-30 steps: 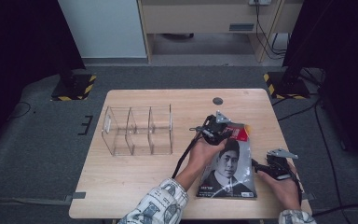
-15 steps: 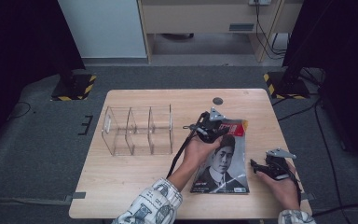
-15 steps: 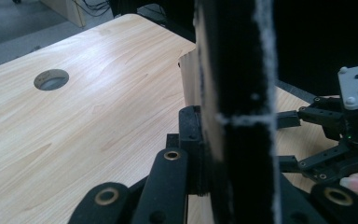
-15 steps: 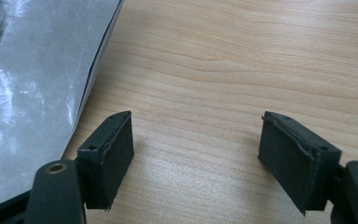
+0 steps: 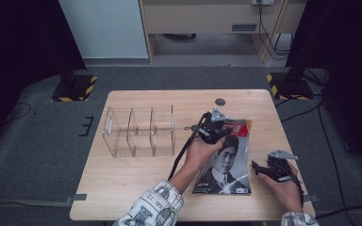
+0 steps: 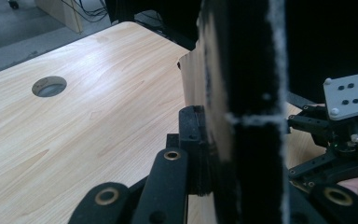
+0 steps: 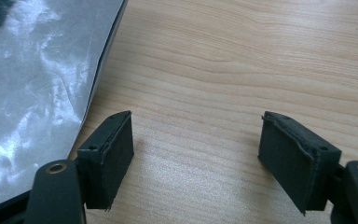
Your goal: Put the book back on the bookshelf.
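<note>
A magazine (image 5: 226,165) with a portrait cover lies on the right half of the wooden table (image 5: 136,188). My left gripper (image 5: 218,133) is shut on the magazine's far edge, near its left corner. In the left gripper view the magazine (image 6: 193,88) shows edge-on between the closed jaws of the left gripper (image 6: 214,154). My right gripper (image 5: 258,169) stands open just off the magazine's right edge, low over the table. The right gripper view shows the right gripper (image 7: 196,154) holding nothing over bare wood, with the glossy magazine (image 7: 32,84) beside its left jaw.
A clear plastic organizer (image 5: 139,132) with three compartments stands on the table's left half. A round cable hole (image 5: 220,101) sits near the far edge. Dark floor and stands surround the table.
The magazine has slid a little to the left in the left gripper's hold. The right gripper has stayed where it was.
</note>
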### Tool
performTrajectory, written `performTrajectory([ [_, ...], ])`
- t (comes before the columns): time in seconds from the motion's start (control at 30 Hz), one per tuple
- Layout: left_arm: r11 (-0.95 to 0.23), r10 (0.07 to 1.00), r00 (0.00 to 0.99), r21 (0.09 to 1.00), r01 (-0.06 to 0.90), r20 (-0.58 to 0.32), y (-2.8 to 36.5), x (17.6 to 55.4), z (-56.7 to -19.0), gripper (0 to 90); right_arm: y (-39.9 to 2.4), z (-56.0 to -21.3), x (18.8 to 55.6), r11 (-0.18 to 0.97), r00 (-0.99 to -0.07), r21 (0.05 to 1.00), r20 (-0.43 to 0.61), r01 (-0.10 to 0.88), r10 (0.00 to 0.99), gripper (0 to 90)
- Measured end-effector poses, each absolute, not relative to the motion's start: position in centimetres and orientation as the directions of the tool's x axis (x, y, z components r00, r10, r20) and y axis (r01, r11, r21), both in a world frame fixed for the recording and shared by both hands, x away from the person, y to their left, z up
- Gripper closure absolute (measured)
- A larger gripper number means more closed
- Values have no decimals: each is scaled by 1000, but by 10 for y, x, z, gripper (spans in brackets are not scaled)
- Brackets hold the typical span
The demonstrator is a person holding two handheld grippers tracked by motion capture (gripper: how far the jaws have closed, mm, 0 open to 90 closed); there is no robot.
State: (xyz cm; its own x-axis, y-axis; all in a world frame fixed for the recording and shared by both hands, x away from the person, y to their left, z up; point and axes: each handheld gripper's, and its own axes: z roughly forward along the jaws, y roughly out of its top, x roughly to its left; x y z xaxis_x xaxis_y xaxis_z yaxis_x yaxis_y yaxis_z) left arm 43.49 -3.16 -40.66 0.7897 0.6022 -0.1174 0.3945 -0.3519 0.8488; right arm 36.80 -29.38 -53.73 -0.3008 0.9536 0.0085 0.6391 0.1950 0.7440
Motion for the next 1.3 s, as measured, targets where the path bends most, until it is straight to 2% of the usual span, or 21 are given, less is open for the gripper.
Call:
performTrajectory([
  [0.33,-271,593,785,874,404,-180,-18,427,-392,866,-294,-537,368,196,-301,744,6,639,954,264],
  [0.77,-213,574,796,904,371,-191,0,417,-359,867,-293,-537,368,196,-304,744,10,639,953,265],
  [1.3,-220,580,802,920,324,-143,12,409,-334,867,-293,-537,367,198,-305,746,7,636,952,266],
])
